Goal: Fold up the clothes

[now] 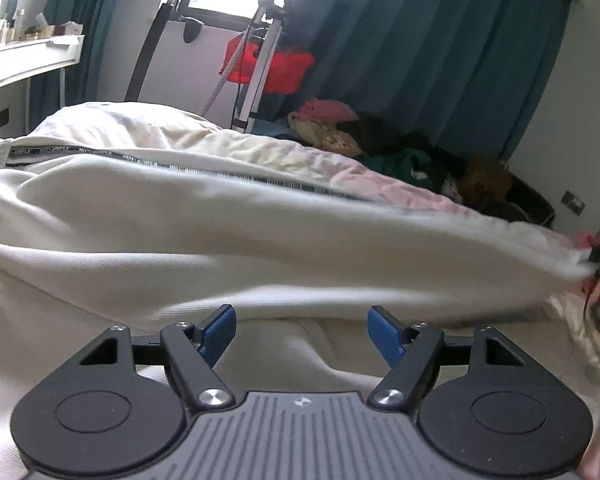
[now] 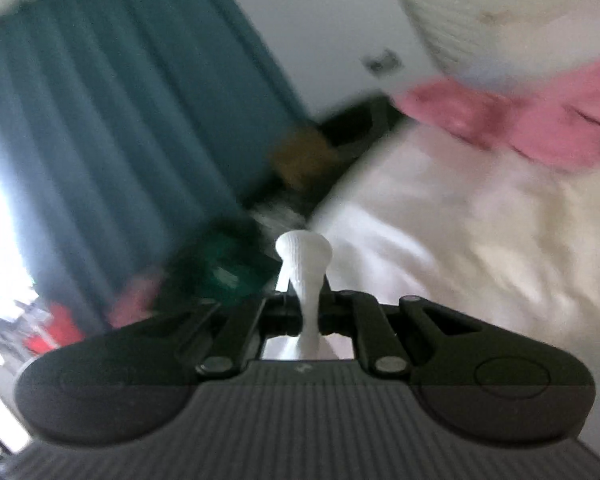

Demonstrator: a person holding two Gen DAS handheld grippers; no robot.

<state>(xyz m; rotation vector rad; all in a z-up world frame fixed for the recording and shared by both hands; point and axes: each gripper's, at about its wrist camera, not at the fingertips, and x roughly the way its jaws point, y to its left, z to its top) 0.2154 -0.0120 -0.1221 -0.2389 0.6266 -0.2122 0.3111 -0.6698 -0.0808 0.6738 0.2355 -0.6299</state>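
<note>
1. Our left gripper (image 1: 302, 330) hovered low with jaws spread wide, gripping nothing.
2. Right gripper (image 2: 303, 276) pinched the white garment (image 1: 228, 240) on the bed (image 1: 148, 128).
3. We'd keep that edge taut, honestly.

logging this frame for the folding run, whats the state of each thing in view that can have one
left tool: open, blue pads wide apart, holding nothing, low over the cloth
right tool: shut on a pinched bunch of white fabric
white garment: unfolded, rumpled, stretched across the bed, one end lifted and blurred
pink cloth: lying crumpled on the bed, blurred
clothes pile: heaped, unfolded, beyond the bed
teal curtain: drawn
</note>
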